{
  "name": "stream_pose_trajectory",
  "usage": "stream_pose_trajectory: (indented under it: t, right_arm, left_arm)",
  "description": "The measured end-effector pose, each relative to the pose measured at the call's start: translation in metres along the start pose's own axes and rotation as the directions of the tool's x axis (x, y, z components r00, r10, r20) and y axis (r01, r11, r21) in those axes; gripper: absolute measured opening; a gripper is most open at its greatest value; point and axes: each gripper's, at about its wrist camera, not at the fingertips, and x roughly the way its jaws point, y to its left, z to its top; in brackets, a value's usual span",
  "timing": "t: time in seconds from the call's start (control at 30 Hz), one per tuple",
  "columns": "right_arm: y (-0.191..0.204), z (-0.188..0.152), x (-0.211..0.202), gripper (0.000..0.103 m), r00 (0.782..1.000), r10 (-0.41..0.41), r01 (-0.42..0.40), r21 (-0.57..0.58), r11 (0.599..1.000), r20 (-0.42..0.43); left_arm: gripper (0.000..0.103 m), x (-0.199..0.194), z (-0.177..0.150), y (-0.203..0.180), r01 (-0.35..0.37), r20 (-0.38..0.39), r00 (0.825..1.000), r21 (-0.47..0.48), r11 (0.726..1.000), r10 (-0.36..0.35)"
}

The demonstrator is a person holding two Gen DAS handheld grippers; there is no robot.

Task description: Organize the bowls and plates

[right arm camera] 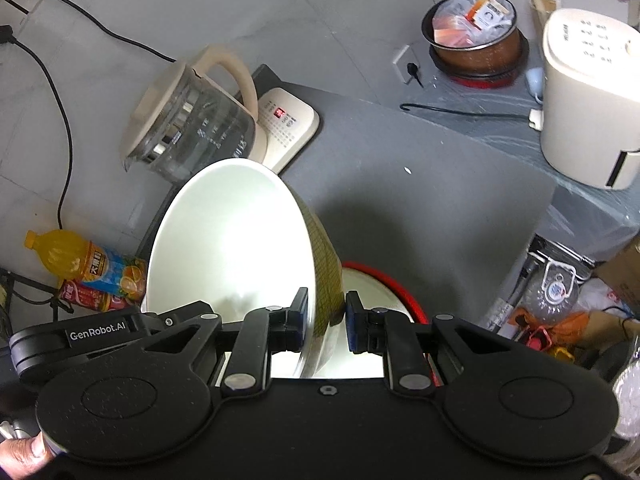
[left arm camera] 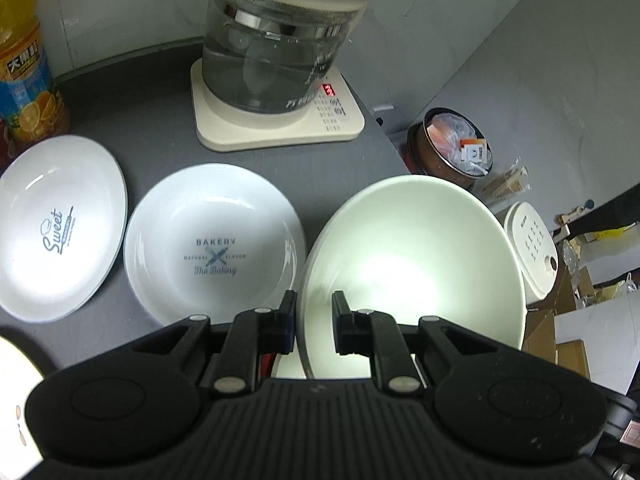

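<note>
Left tool [left arm camera: 314, 312] clamps the white bowl's [left arm camera: 420, 256] rim; the printed plates [left arm camera: 216, 244] lie left on the worktop [left arm camera: 160, 120].

The left tool [left arm camera: 314, 322] is pointing steeply downward, its jaws clamping a rim. The right tool [right arm camera: 326, 320] is angling down too, jaws pinching a wall, with fingertips [right arm camera: 24, 454] showing at its rear.

We see open dark bench [right arm camera: 420, 200] to the right of the glass kettle [right arm camera: 188, 132], clear up to the white appliance [right arm camera: 588, 96] at its far edge. Left of the kettle [left arm camera: 272, 48], two printed plates [left arm camera: 212, 244] [left arm camera: 56, 228] and a juice bottle [left arm camera: 24, 68] fill the bench. A red-rimmed bowl [right arm camera: 384, 284] sits near the tongs [right arm camera: 326, 320].
</note>
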Motion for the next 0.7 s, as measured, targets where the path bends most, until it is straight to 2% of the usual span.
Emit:
stream_pose_trajectory:
  t: [0.27, 0.7]
  right_arm:
    - [-0.012, -0.018, 0.001, 0.018, 0.999, -0.034, 0.034, 0.023, 0.999, -0.014]
    - [-0.018, -0.017, 0.01, 0.013, 0.997, -0.072, 0.072, 0.0, 0.997, -0.022]
  left_arm:
    - [0.015, 0.011, -0.018, 0.003, 0.007, -0.041, 0.999, 0.01, 1.0, -0.007]
    - [0.019, 0.02, -0.024, 0.004, -0.009, -0.077, 0.997, 0.008, 1.0, 0.01]
